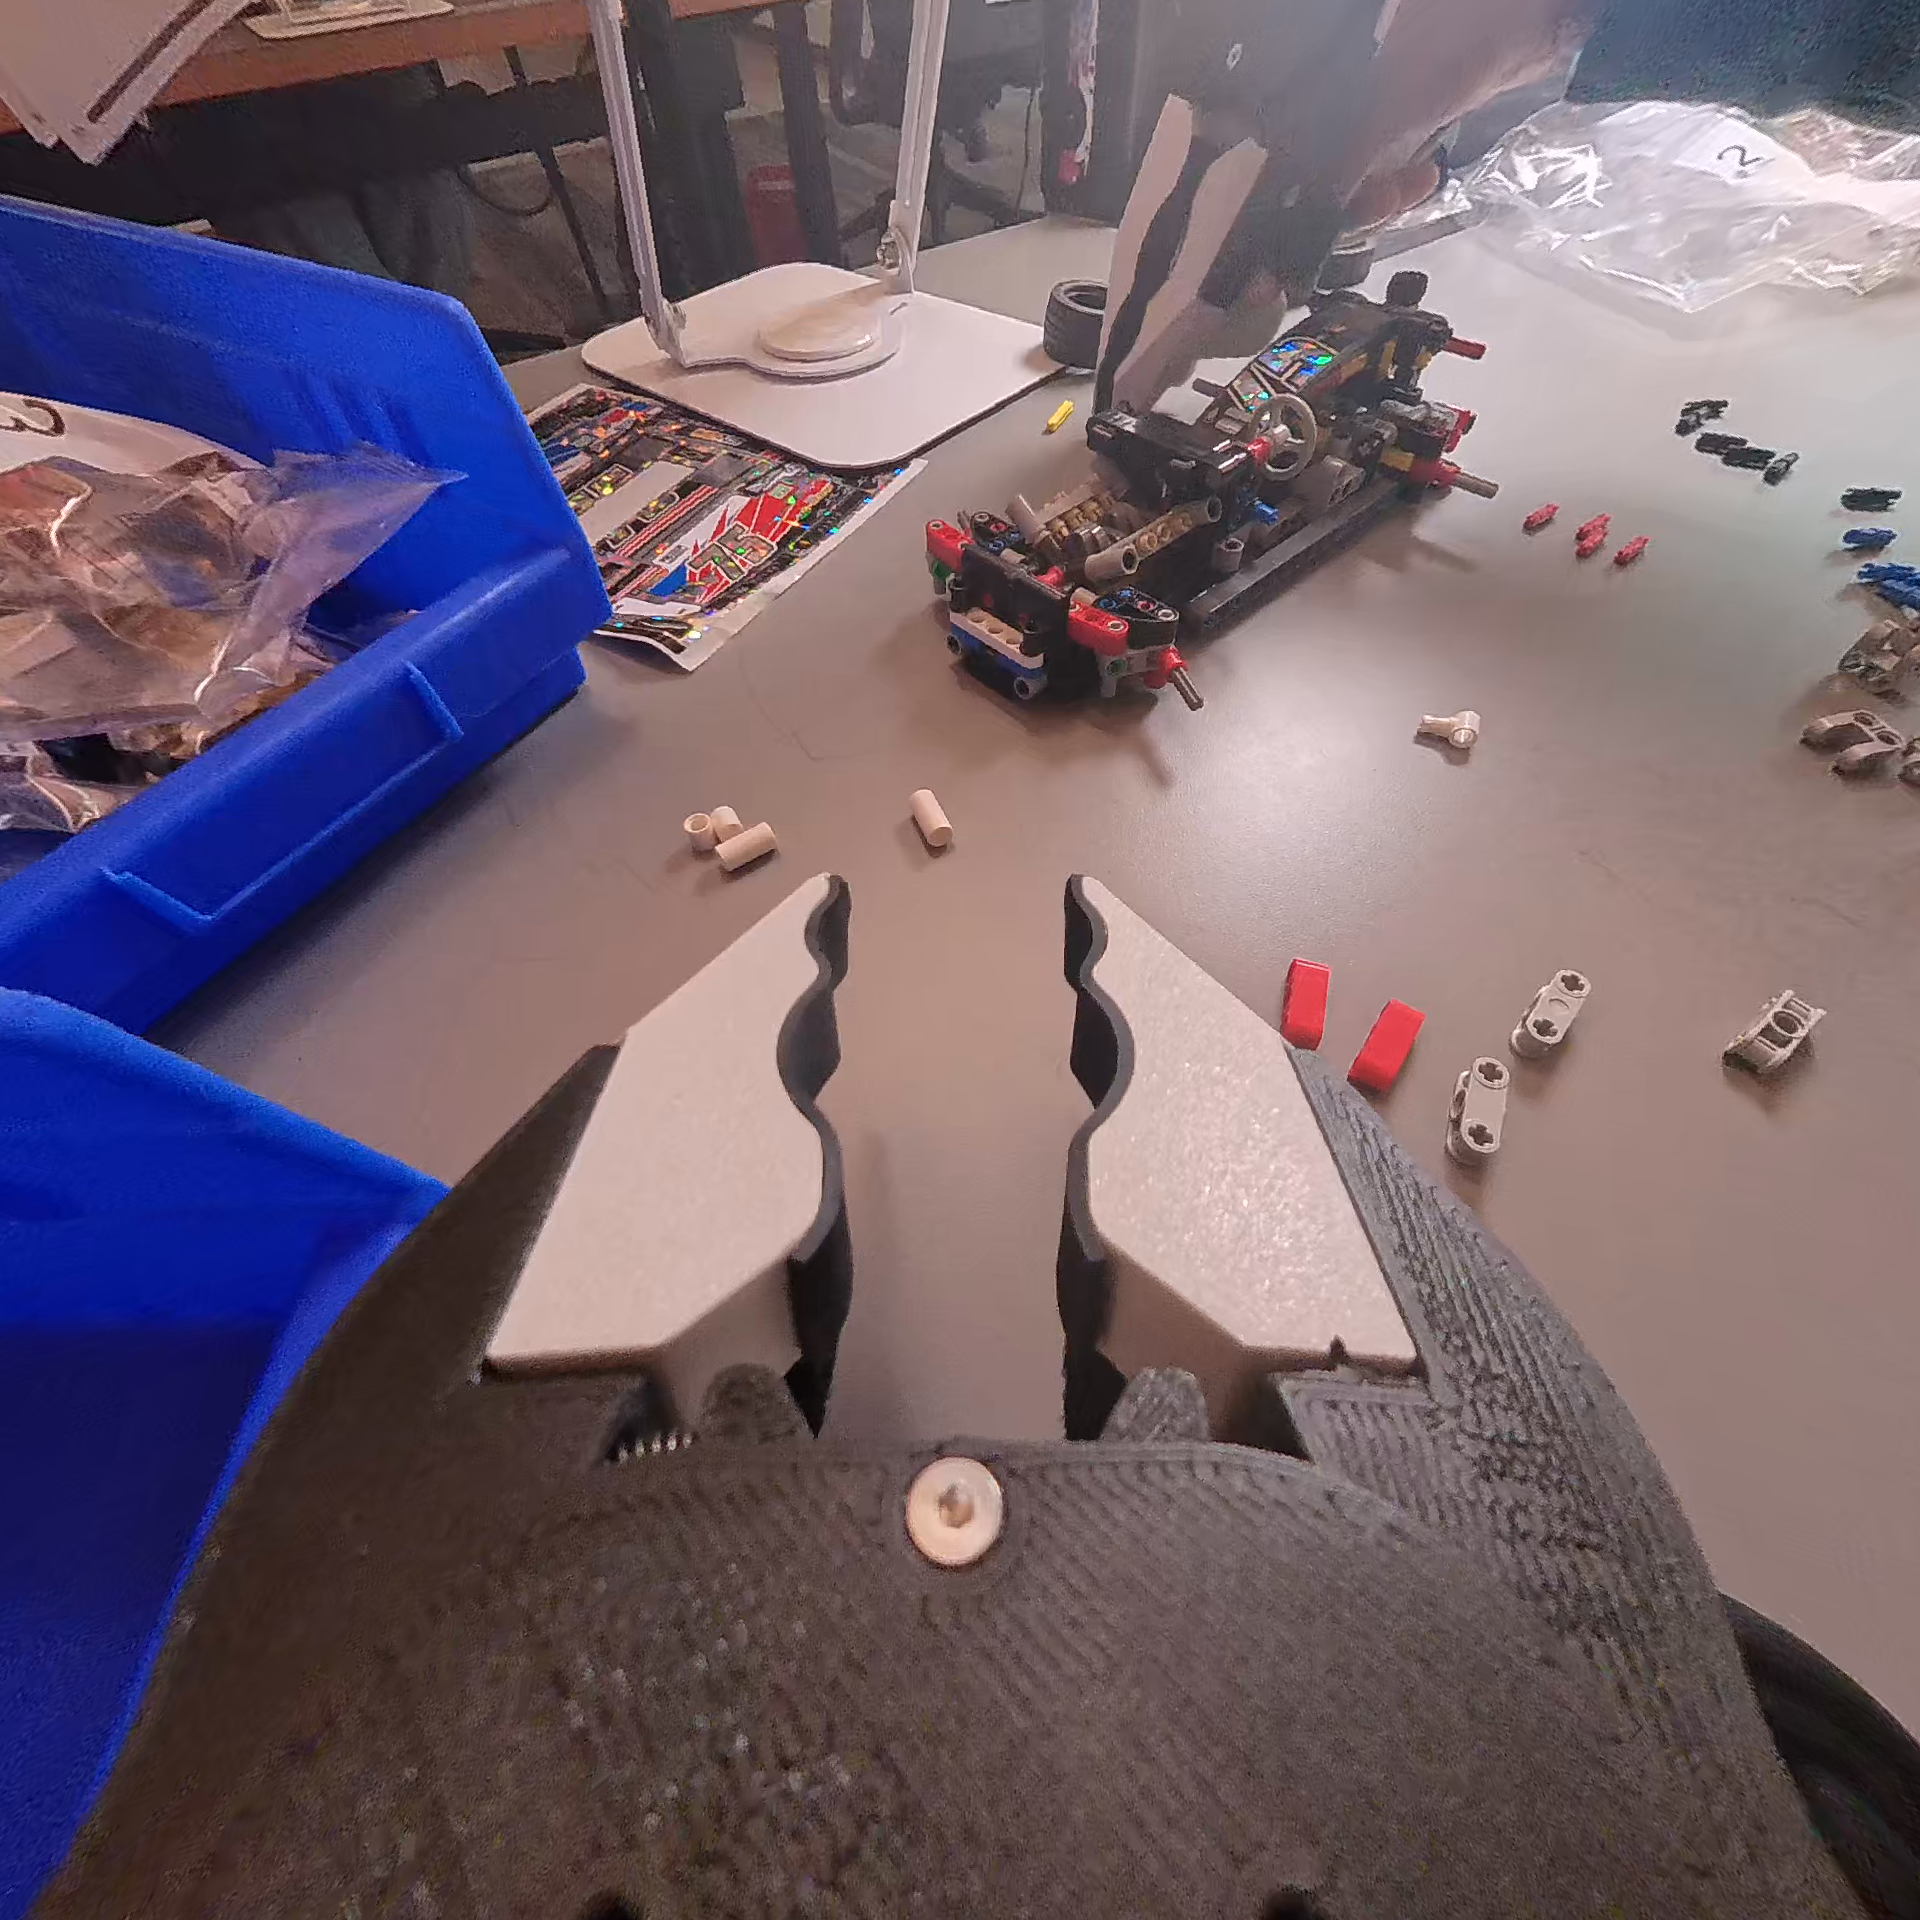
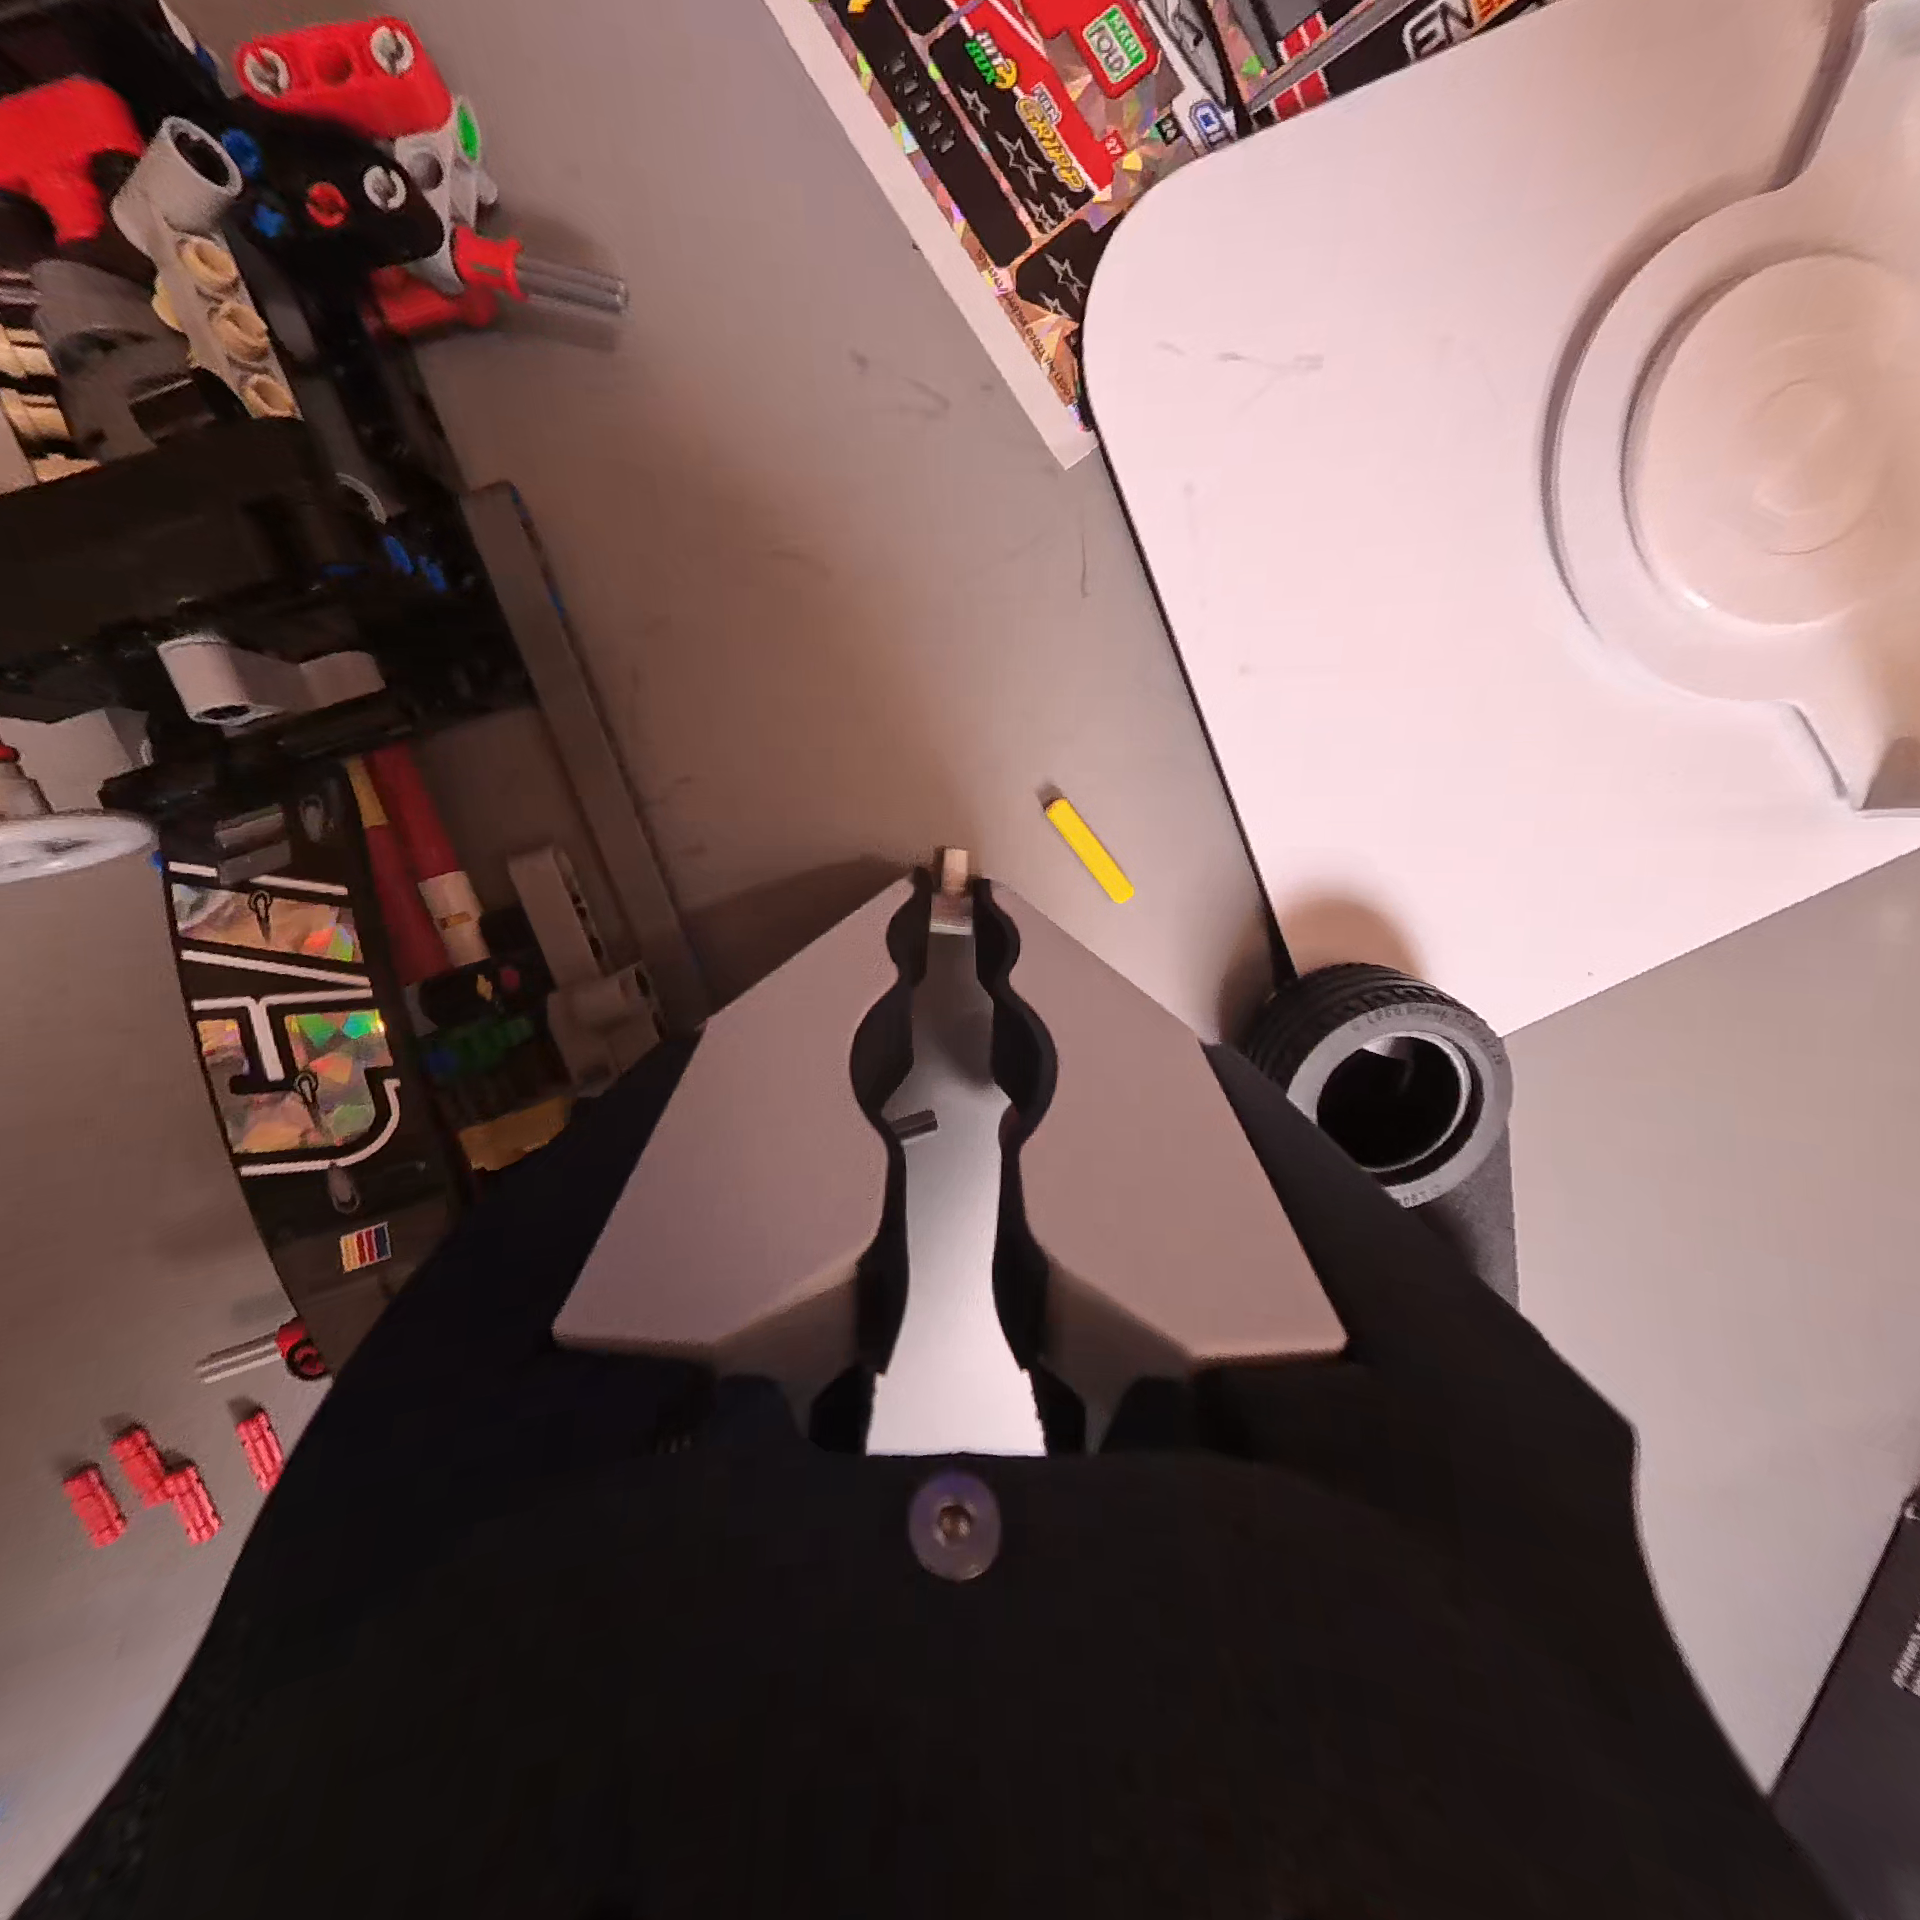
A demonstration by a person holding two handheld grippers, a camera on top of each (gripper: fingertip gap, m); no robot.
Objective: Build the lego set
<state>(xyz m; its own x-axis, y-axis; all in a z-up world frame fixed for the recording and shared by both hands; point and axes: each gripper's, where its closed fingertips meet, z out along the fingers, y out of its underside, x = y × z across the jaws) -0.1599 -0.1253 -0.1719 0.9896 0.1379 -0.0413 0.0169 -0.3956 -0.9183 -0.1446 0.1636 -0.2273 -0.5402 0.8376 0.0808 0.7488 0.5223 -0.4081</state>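
Looking along the left gripper (image 1: 956, 904), we see its 2 grey fingers spread well apart with only bare grey table (image 1: 1039, 1039) between them, holding nothing. Ahead of its tips lie 4 small cream tubes (image 1: 730, 834), 3 clustered and 1 a little apart to the right, while 2 red curved pieces (image 1: 1384, 1044) and 2 grey connectors (image 1: 1549, 1013) sit just beside the right finger. Farther off stands the task's thing, the partly built lego car (image 1: 1195, 520), a black chassis with red, blue and grey parts and a steering wheel, resting on the table between a glittering sticker sheet (image 1: 707, 520) and a scatter of small red pins (image 1: 1590, 532). 2 blue bins (image 1: 312, 727) fill the left edge, the farther one holding clear bags of parts. In the right wrist view, the right gripper (image 2: 953, 894) is nearly closed, pinching a small cream piece (image 2: 953, 868) at its very tips, hovering beside the car's flank. A yellow axle (image 2: 1089, 850) lies near those tips, a small black tyre (image 2: 1387, 1081) rests touching the edge of the white lamp base (image 2: 1403, 468), and the sticker sheet shows beyond.
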